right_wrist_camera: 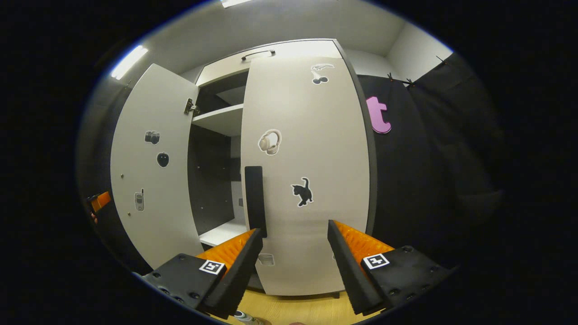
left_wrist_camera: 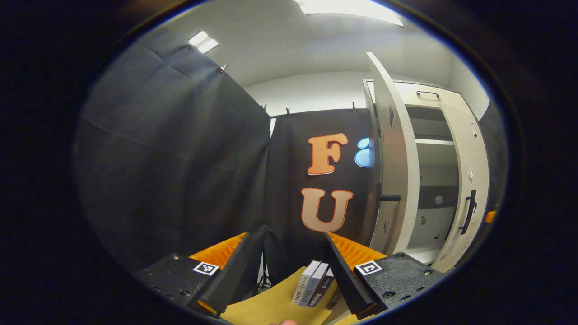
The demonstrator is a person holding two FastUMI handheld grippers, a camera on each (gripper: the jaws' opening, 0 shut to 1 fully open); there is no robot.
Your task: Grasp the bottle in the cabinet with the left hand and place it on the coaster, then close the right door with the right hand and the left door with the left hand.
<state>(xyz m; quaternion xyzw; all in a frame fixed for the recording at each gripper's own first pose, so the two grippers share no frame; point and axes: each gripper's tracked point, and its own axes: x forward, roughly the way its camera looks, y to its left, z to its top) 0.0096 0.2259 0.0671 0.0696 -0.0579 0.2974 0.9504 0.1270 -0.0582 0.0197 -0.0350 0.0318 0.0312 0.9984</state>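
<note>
Tall cabinet [right_wrist_camera: 311,253]: pale off-white doors, dark grey interior walls, white shelves [right_wrist_camera: 219,119]. Right door [right_wrist_camera: 316,149] carries black cat sticker [right_wrist_camera: 302,192], cream headphone sticker [right_wrist_camera: 270,142], black vertical handle [right_wrist_camera: 254,198]. Left door [right_wrist_camera: 151,171] inner face: black camera sticker [right_wrist_camera: 152,137], black apple sticker [right_wrist_camera: 162,159], grey phone sticker [right_wrist_camera: 139,201]. Counter [left_wrist_camera: 271,304]: light yellow wood grain. Small boxes [left_wrist_camera: 312,283] on it: white, grey, dark navy. Ceiling and room walls white.

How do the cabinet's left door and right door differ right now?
The left door is swung wide open, while the right door sits nearly closed. The left door shows camera, apple and phone stickers; the right door shows headphones and a cat. Both are pale panels on one cabinet.
</note>
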